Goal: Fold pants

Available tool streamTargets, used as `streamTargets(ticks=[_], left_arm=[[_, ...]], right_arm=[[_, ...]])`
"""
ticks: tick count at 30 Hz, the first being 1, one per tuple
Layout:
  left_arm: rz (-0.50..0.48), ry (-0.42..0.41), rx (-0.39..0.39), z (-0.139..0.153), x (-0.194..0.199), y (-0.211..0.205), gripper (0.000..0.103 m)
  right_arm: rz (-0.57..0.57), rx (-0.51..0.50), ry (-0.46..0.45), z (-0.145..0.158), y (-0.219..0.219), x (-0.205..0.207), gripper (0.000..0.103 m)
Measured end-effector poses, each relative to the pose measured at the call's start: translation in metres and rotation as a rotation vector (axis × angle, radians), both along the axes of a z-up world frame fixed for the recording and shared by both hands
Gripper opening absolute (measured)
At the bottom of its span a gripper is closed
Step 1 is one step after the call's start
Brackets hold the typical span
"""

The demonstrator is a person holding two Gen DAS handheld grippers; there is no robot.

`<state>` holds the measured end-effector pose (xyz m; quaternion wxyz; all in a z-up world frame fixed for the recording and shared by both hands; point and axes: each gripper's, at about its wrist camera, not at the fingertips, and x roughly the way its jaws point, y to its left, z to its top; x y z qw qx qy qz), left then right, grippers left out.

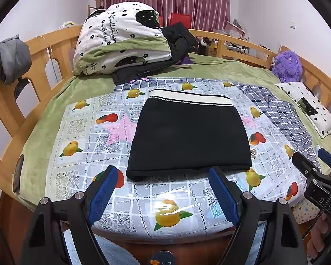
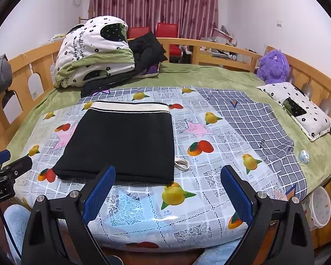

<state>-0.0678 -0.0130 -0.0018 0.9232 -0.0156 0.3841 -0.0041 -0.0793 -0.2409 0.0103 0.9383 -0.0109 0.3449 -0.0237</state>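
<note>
Both grippers hung over the near edge of the bed, left gripper [image 1: 163, 176] and right gripper [image 2: 167, 176] with jaws spread wide and nothing between them. Pants [image 1: 187, 137] lay just ahead, already a neat black rectangle on the fruit-print plastic cover [image 1: 77, 132], so I'd guess the job was basically done; best just smooth the near hem, don't drag it. Behind: rolled quilt [image 1: 121, 37], purple plush [image 2: 273, 66], wooden rail [image 1: 33, 50], striped curtains [image 1: 165, 0].
</note>
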Motion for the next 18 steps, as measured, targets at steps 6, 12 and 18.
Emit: streamTargets(ticks=[6, 12, 18], left_arm=[[-0.002, 0.0, 0.002, 0.0012, 0.0003, 0.0007, 0.083], [-0.001, 0.0, 0.003, 0.0008, 0.0003, 0.0005, 0.083], [0.0, 0.002, 0.004, 0.0022, 0.0013, 0.0007, 0.083]], right_arm=[[-0.006, 0.005, -0.005, 0.0024, 0.0006, -0.0017, 0.095], [-0.015, 0.002, -0.001, 0.0023, 0.0008, -0.0007, 0.095], [-0.018, 0.005, 0.0, 0.0017, 0.0001, -0.0009, 0.095]])
